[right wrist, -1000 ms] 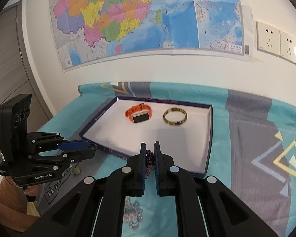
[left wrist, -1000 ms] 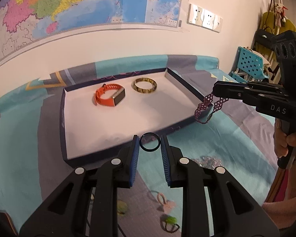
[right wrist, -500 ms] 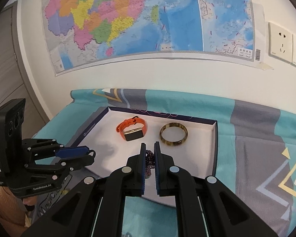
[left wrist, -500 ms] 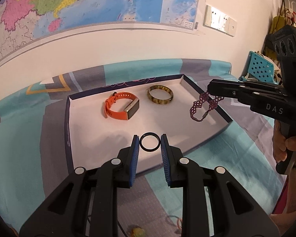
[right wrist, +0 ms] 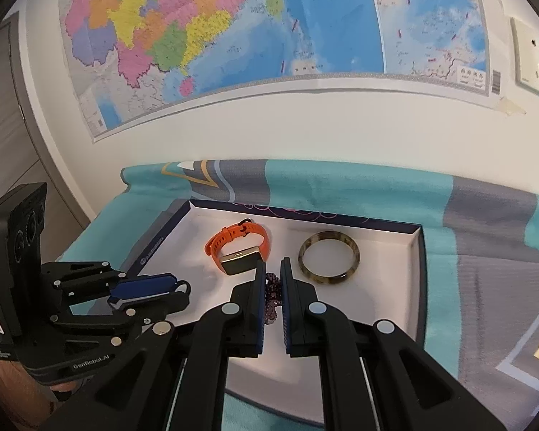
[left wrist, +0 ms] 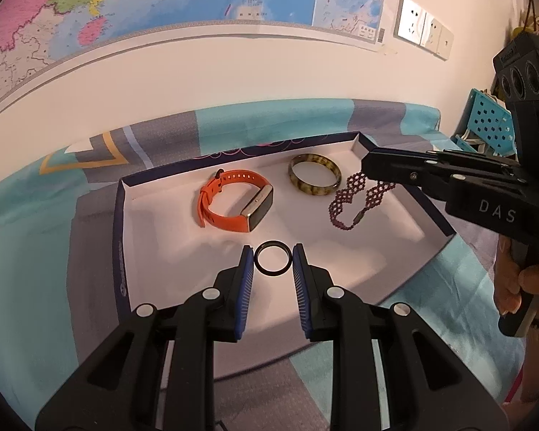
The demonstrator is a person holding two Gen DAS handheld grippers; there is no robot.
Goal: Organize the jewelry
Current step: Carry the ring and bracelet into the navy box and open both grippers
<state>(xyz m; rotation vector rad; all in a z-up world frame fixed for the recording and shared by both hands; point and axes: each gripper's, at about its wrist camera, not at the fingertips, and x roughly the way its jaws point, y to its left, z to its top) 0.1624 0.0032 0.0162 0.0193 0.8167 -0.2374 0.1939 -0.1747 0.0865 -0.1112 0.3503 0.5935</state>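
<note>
Pinching a black ring (left wrist: 272, 259), the left tongs (left wrist: 271, 264) hover over the tray (left wrist: 341, 280) near its front edge, while the right tongs (right wrist: 271, 289) hold a beaded bracelet (left wrist: 355, 197) hanging beside the tortoiseshell bangle (left wrist: 314, 179). The thin ring could slip and roll off, as its grip looks slight. A second ago both pieces were short of the tray; now both are above it.

Both wrist cameras look down, close, onto one shared tray (left wrist: 120, 237)

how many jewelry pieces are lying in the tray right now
2: the orange watch left of centre and the tortoiseshell bangle to its right. The black ring and beaded bracelet are gripper-held above it.
</note>
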